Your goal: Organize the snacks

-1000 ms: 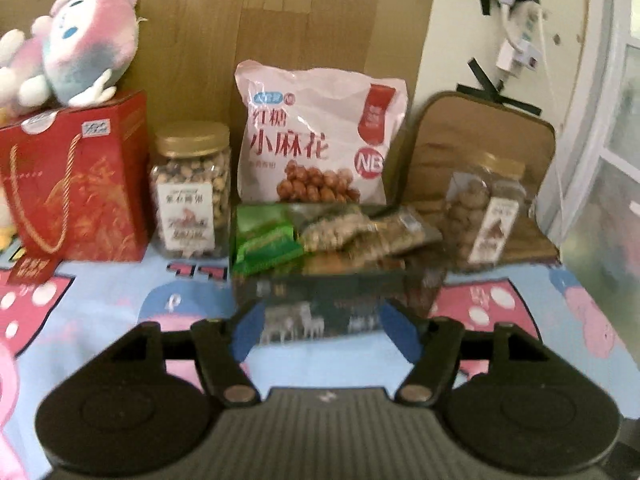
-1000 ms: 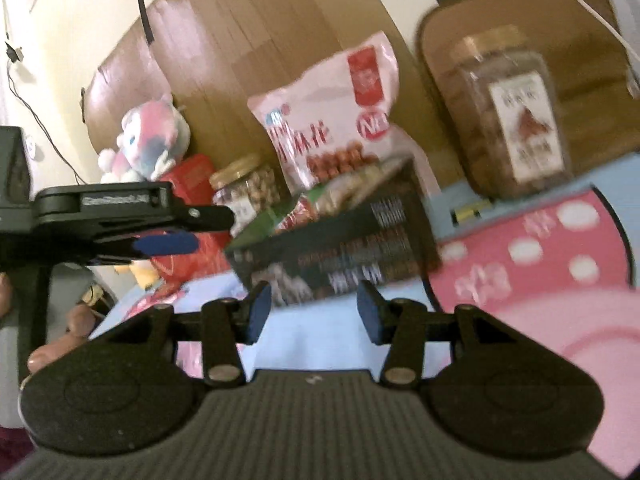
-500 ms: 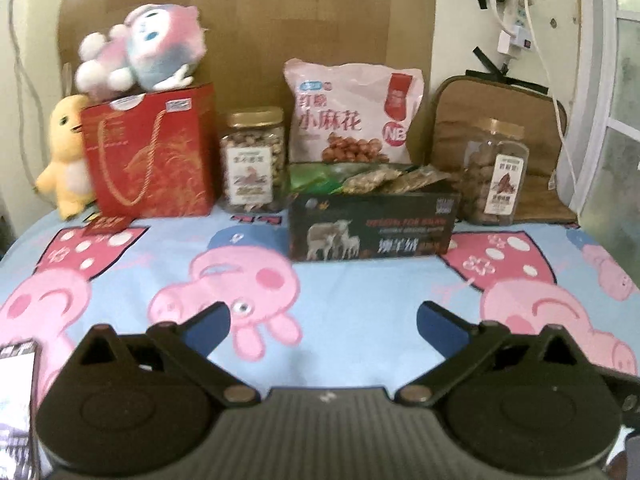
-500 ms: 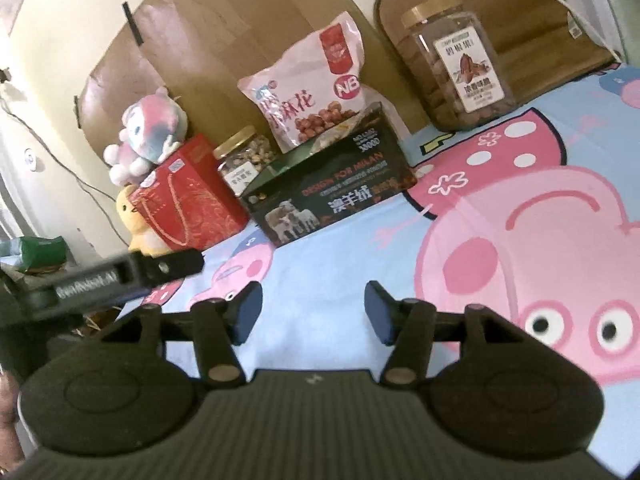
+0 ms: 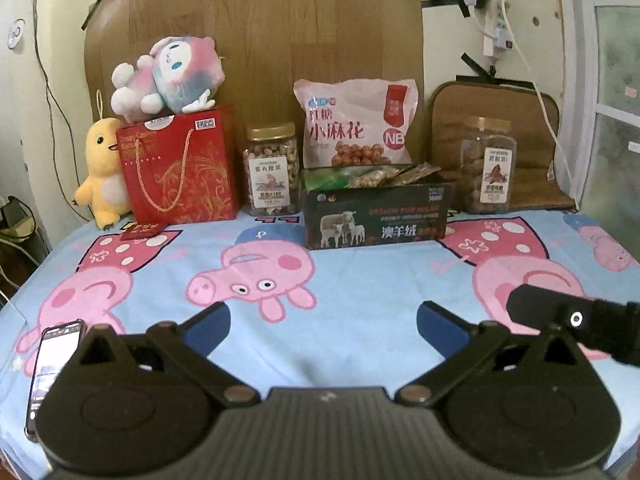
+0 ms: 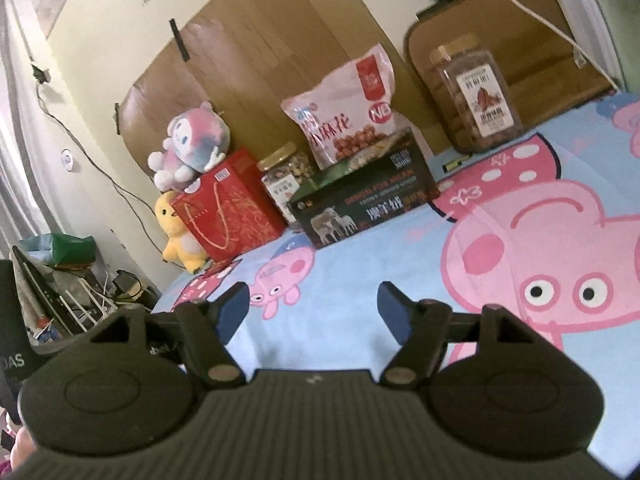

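Observation:
A dark box (image 5: 378,220) holding several snack packets (image 5: 374,176) stands at the back middle of the cartoon-pig cloth; it also shows in the right wrist view (image 6: 364,204). Behind it leans a pink snack bag (image 5: 356,124). A nut jar (image 5: 273,168) stands to its left and a second jar (image 5: 486,164) to its right. My left gripper (image 5: 323,322) is open and empty, well in front of the box. My right gripper (image 6: 314,306) is open and empty, also far back from the box.
A red gift bag (image 5: 180,168) with a pink plush toy (image 5: 168,76) on top and a yellow plush duck (image 5: 102,172) stand at the back left. A phone (image 5: 52,360) lies at the front left. A brown cushion (image 5: 496,120) leans behind the right jar.
Both grippers have pulled back from the box, which now looks smaller and farther. The left jaws have opened wider. The right gripper's body now shows at the left view's right edge.

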Available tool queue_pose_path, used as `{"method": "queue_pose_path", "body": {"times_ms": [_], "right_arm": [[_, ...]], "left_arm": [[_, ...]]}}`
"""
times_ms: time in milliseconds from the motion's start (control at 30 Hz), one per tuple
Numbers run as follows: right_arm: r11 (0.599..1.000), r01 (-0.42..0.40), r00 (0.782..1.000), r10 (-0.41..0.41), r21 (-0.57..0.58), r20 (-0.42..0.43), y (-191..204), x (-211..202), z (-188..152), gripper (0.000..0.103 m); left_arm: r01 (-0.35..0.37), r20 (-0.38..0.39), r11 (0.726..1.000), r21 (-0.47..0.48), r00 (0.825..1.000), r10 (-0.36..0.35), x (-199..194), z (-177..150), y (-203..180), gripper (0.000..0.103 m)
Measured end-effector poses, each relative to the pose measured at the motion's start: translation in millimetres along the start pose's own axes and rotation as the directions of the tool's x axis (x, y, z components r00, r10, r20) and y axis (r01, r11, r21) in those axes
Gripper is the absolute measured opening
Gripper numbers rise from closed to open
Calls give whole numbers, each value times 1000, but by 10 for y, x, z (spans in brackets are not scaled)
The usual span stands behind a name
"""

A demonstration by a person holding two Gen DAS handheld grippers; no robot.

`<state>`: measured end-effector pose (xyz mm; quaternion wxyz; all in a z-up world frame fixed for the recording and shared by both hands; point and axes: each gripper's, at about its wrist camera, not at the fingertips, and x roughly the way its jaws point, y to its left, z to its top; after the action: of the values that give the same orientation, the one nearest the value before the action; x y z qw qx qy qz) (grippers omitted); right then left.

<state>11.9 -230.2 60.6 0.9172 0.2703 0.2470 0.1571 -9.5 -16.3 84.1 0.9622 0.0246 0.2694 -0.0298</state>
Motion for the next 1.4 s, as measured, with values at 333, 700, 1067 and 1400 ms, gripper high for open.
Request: {"method": "queue_pose_path", "body": {"times_ms": [333,700,1067,1400], "right_arm": [[998,45,998,-42,-52,48,-9,-44,-52,81],[998,65,998,-65,-11,-5,-217,104,-59,87],[997,79,996,-80,-13,-36,-267,259,-67,88],[996,85,995,-85,-9,-55,-285,352,-27,88]], "left_arm": [[-14,-41,1000,-5,999,13,147,-42,-64,103],[-20,-86,1000,-17,996,18,458,-36,-122,103],[-43,-83,999,3,996,44,620,-39,-111,103],[-51,-62,998,21,997,52,714,-31,-83,103]]}}
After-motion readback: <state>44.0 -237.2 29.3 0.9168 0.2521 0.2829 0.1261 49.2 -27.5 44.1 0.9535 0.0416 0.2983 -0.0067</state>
